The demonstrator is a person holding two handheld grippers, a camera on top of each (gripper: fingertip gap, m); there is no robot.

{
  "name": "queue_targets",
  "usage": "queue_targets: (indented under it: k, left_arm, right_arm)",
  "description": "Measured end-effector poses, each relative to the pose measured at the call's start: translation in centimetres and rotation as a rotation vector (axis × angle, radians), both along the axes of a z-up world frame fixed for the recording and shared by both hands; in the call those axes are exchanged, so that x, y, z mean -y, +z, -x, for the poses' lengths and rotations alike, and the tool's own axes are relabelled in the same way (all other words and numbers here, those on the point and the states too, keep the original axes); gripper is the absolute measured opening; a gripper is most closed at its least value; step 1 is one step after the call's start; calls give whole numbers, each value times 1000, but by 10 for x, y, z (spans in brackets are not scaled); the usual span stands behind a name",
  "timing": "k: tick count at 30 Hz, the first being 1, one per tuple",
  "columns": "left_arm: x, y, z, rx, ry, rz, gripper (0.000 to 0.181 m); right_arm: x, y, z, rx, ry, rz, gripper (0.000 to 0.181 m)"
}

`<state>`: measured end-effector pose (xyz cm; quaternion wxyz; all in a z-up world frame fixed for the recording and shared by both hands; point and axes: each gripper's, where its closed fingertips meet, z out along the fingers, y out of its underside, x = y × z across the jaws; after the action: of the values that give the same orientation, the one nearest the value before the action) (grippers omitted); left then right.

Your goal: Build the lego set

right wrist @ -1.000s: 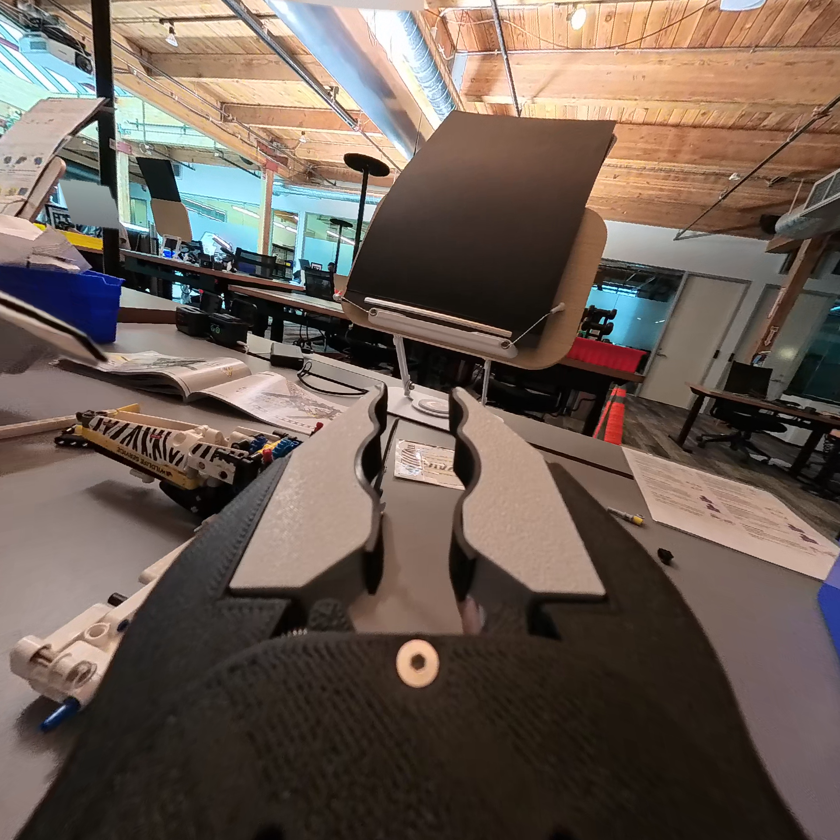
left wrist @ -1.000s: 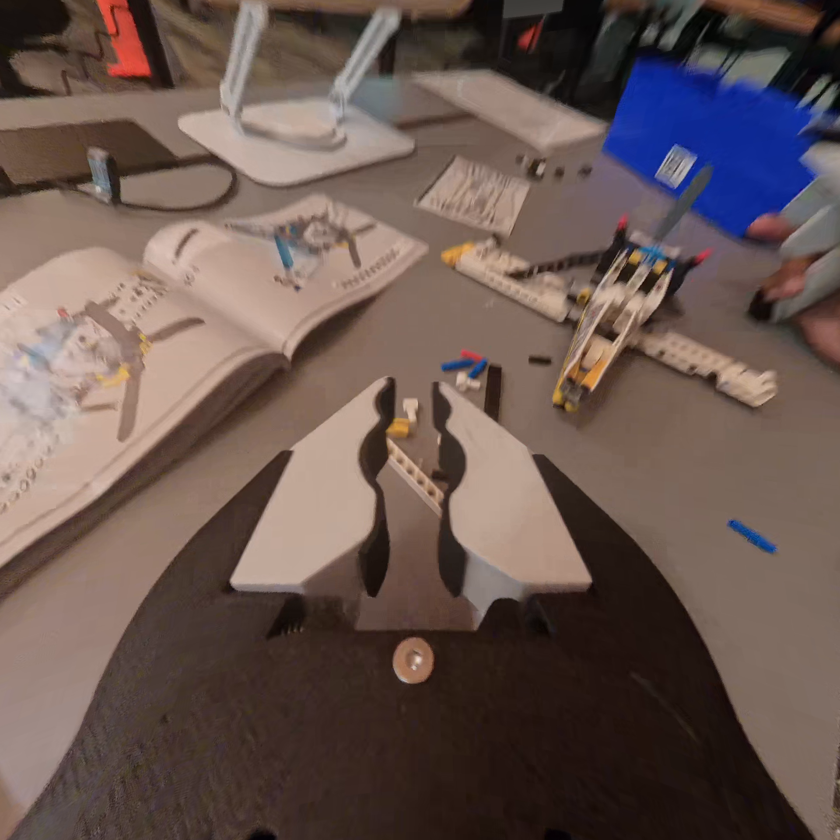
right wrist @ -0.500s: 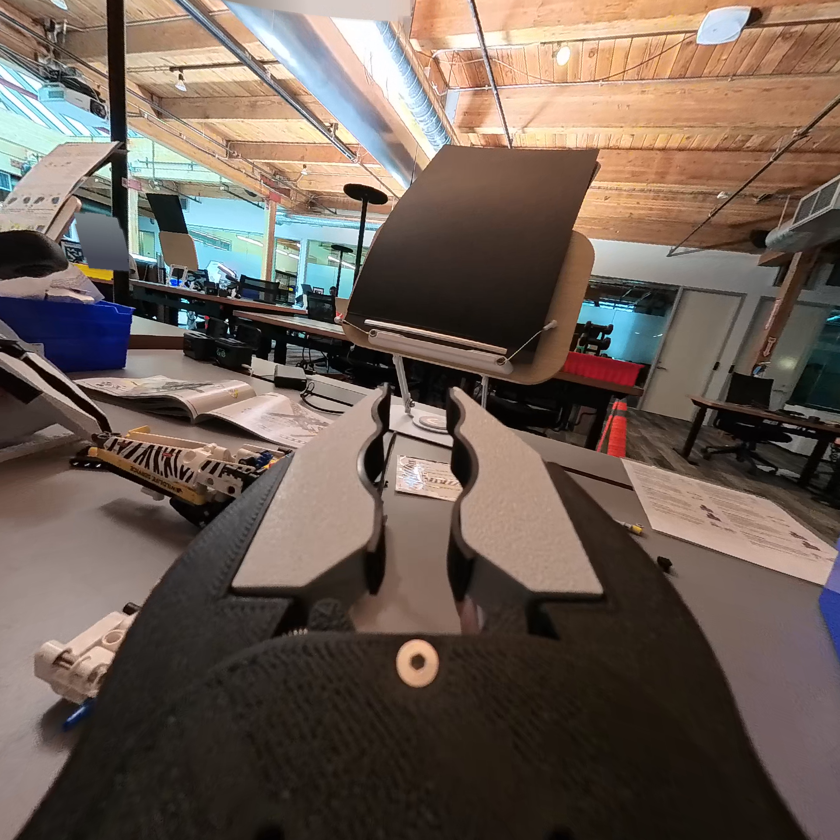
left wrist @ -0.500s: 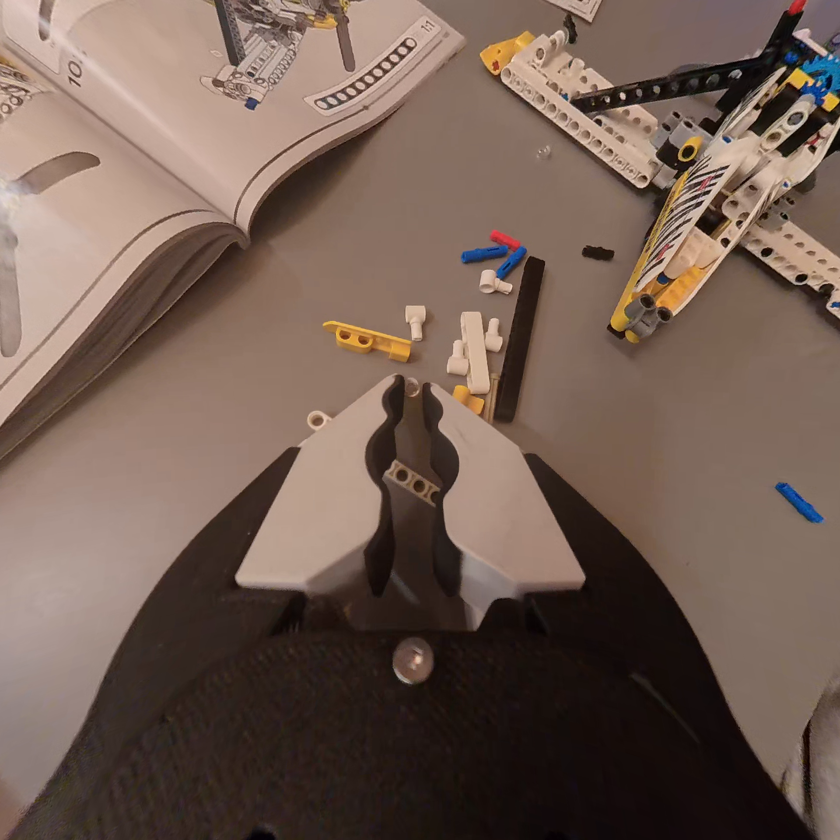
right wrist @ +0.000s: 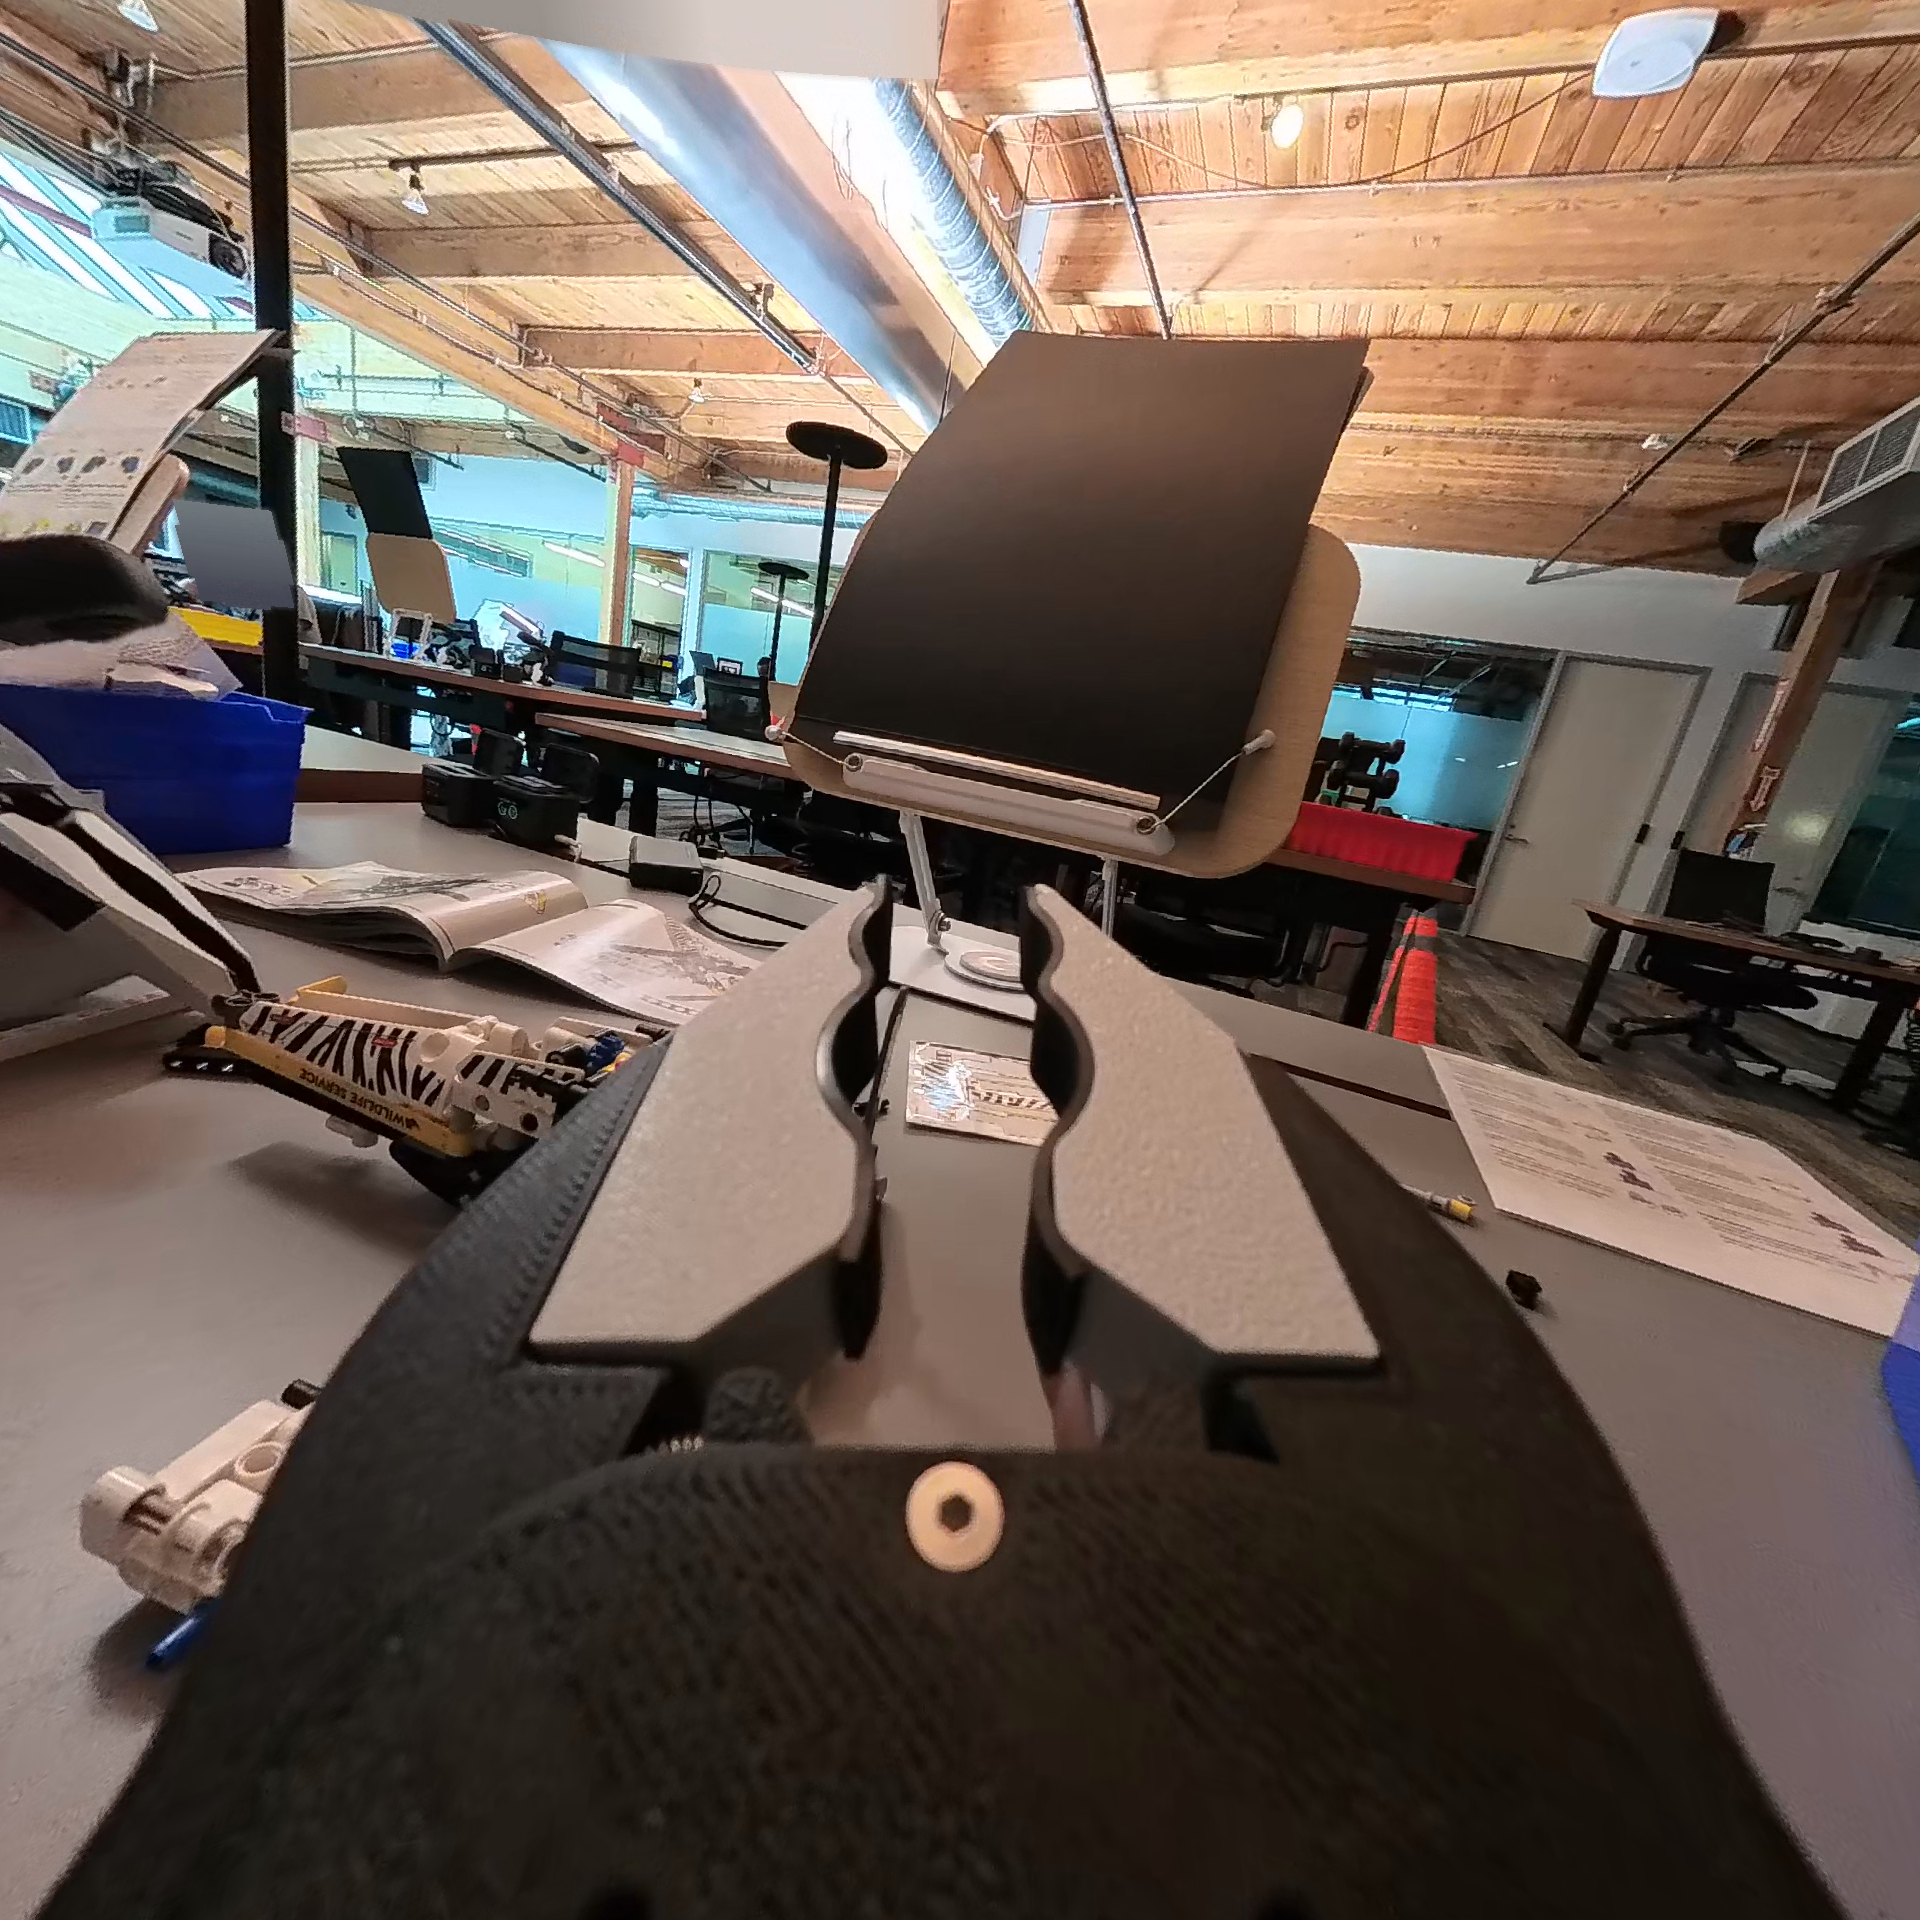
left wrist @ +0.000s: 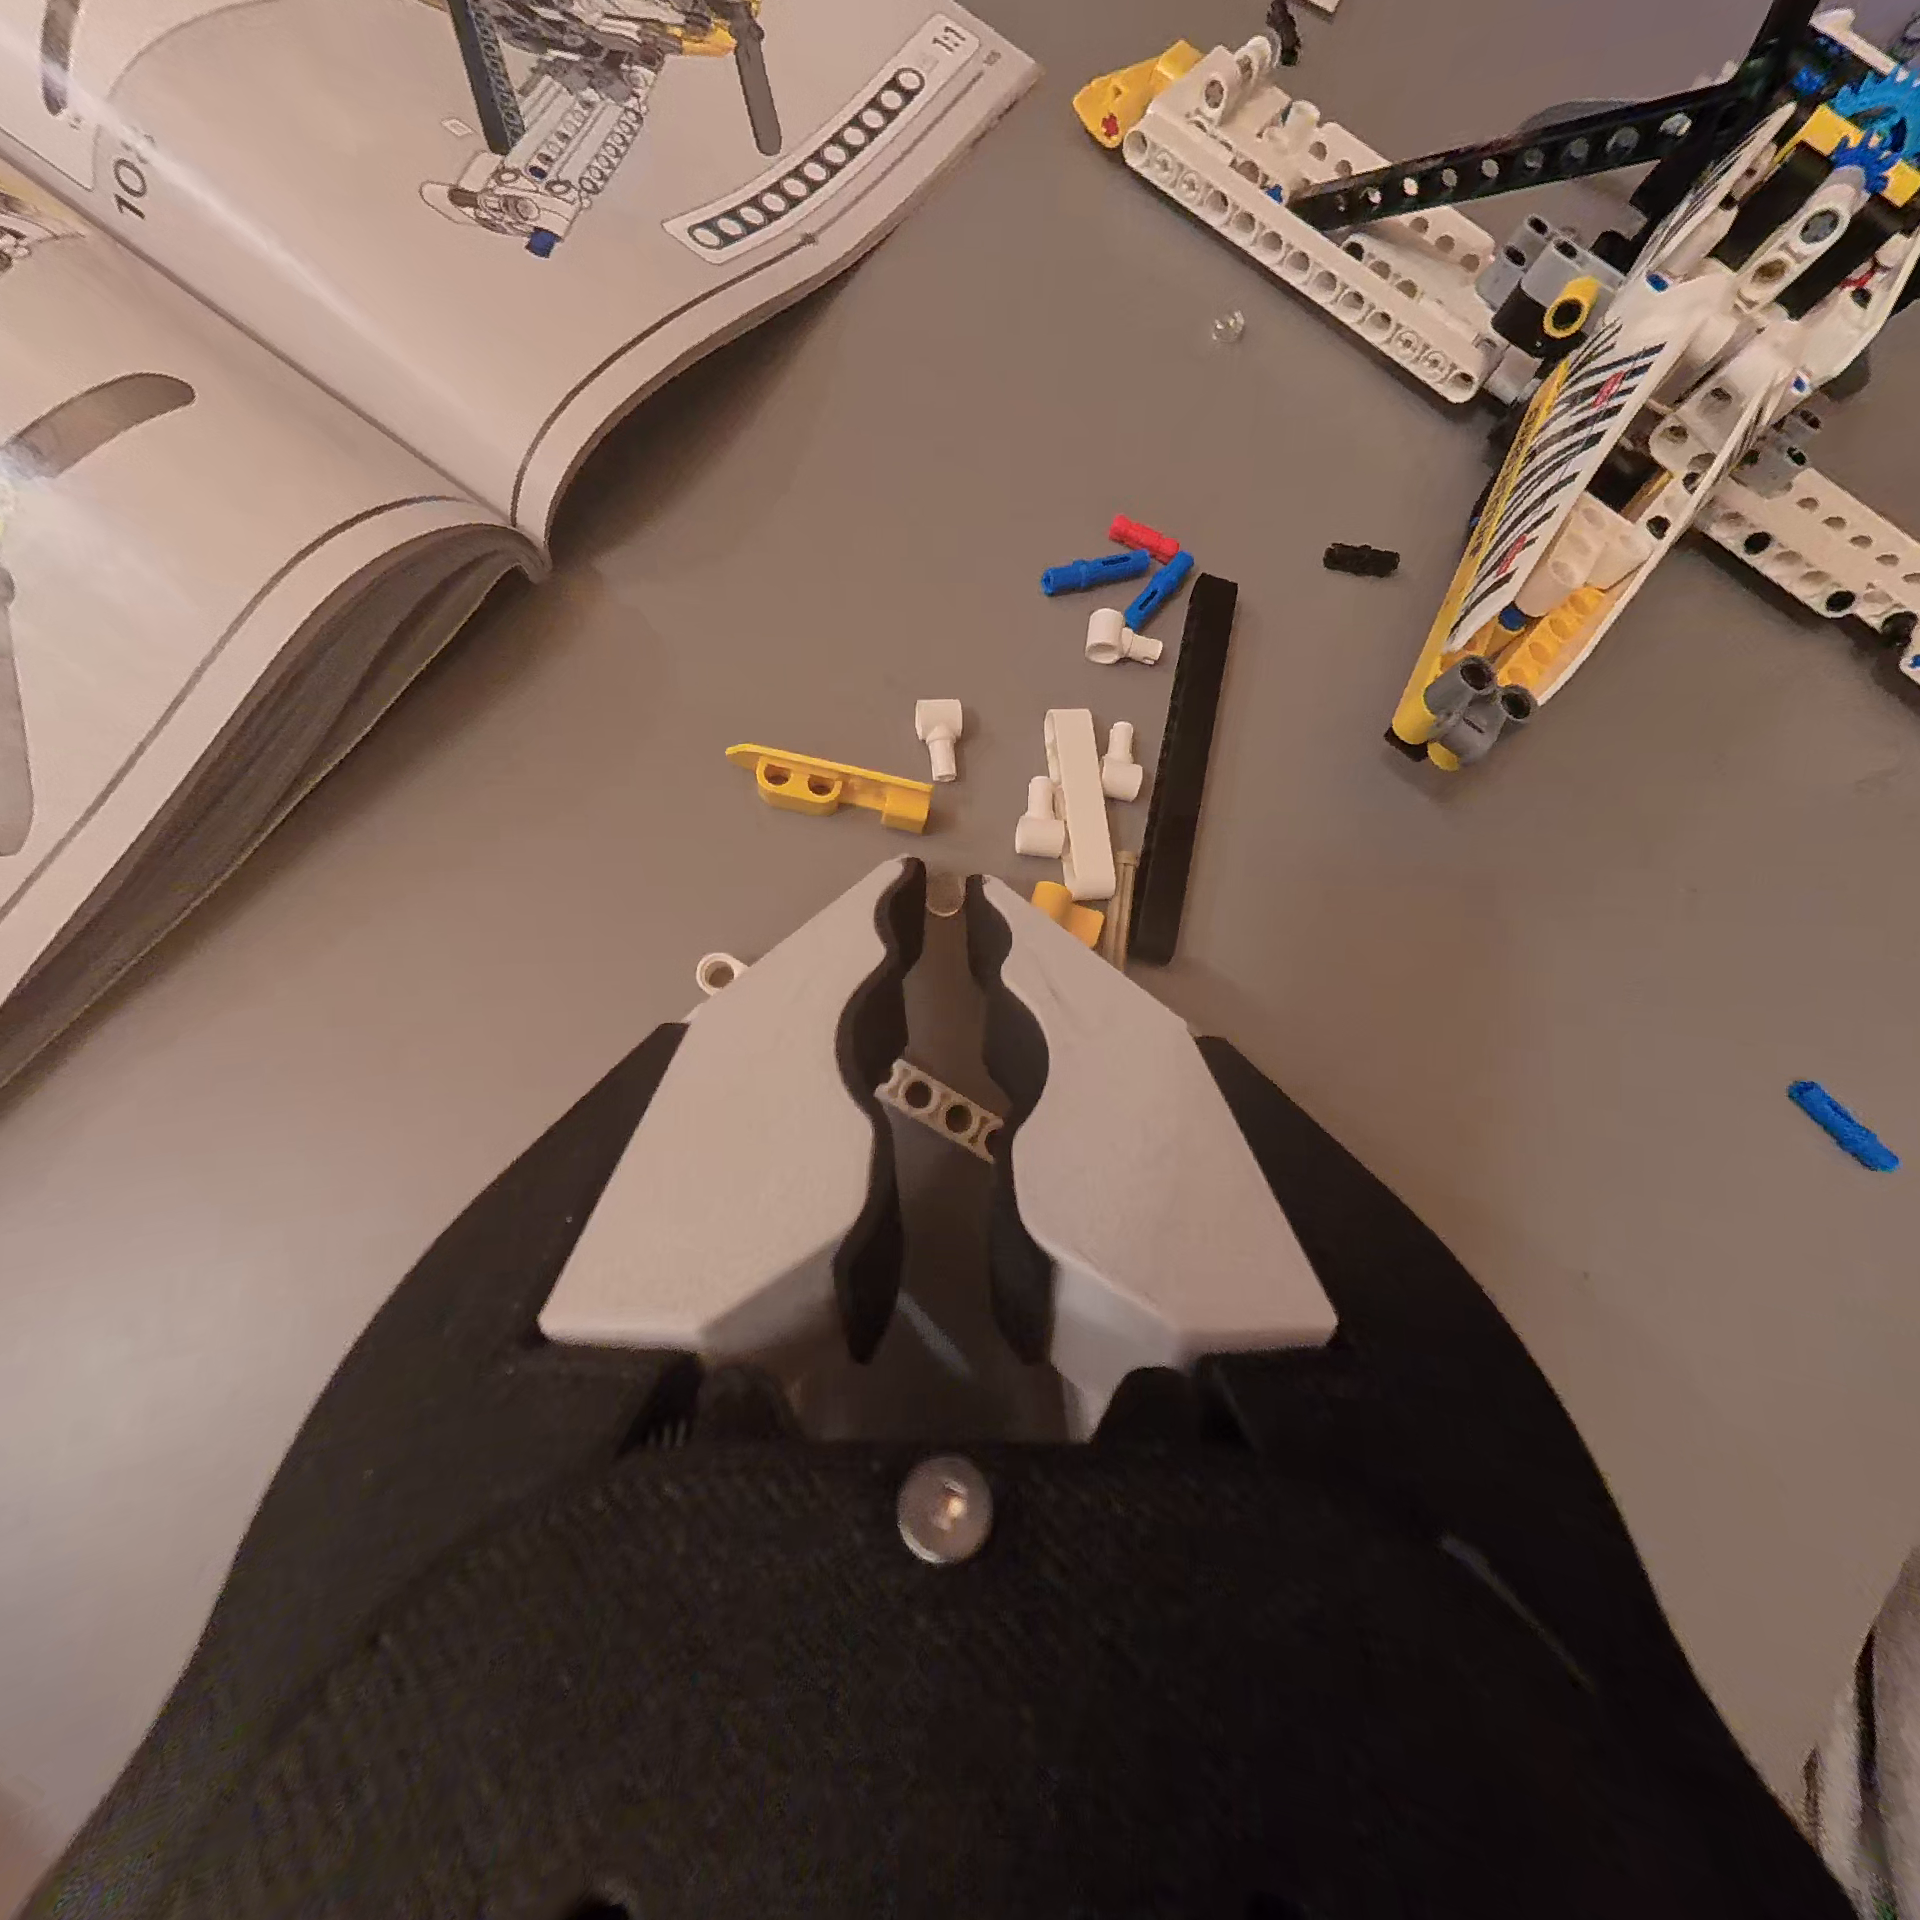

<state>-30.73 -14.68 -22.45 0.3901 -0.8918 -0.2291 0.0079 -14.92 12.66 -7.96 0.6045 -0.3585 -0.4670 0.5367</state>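
Observation:
The partly built lego plane (left wrist: pixel 1621 416), white and yellow with zebra stripes, lies at the upper right; in the right wrist view it (right wrist: pixel 416 1060) is to the left. Loose parts lie ahead of my left gripper (left wrist: pixel 943 878): a yellow piece (left wrist: pixel 831 784), white connectors (left wrist: pixel 1075 800), a black beam (left wrist: pixel 1184 769), blue and red pins (left wrist: pixel 1117 566). The left jaws are closed to a narrow slit with a small pale round piece (left wrist: pixel 943 896) in it at the tips. A grey holed beam (left wrist: pixel 940 1117) shows through the gap beneath the fingers. My right gripper (right wrist: pixel 956 904) is open and empty above the table.
An open instruction booklet (left wrist: pixel 364 364) lies at the left, and shows in the right wrist view (right wrist: pixel 468 914). A book stand with a black panel (right wrist: pixel 1070 623), a sticker sheet (right wrist: pixel 977 1081), a paper sheet (right wrist: pixel 1662 1164) and a blue bin (right wrist: pixel 156 758) are farther off. A lone blue pin (left wrist: pixel 1839 1127) lies right. There is about 35 cm between the tips of the two grippers. Measured from the fingertips, the partly built lego plane (left wrist: pixel 1621 416) is 15 cm or so from the left gripper and 20 cm from the right.
The left gripper tipped from looking across the table to looking down over the loose parts, and its jaws narrowed. It has barely moved in the last half second. The right gripper stayed open.

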Motion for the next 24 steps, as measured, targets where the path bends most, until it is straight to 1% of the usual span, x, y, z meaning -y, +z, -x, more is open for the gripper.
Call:
queue_targets:
  k: [2,5,8,10,11,13,16,17,19,24]
  left_arm:
    - [0,6,-3,-8,2,-12,6]
    - [-6,31,-23,-6,-27,-84,6]
    - [-27,60,-72,-2,-146,-172,6]
    - [-47,67,-112,16,-242,-214,6]
    - [-59,66,-132,40,-289,-230,6]
    - [-80,56,-167,103,-362,-224,6]
    - [-100,26,-196,150,-420,-139,6]
    - [-103,17,-201,153,-426,-112,6]
    - [-107,11,-205,151,-428,-93,6]
    - [-109,13,-204,152,-412,-90,9]
  right_arm:
    - [0,0,0,0,1,1,22]
    - [0,0,0,0,2,0,22]
    - [1,0,1,3,3,-2,22]
    - [2,0,1,3,5,-5,22]
    - [2,0,1,2,6,-7,22]
    - [3,0,1,0,8,-9,22]
    - [3,1,-2,-8,9,-4,22]
    - [2,2,-3,-12,10,0,22]
    - [2,3,-5,-20,14,13,22]
    - [0,5,-9,-36,25,42,22]
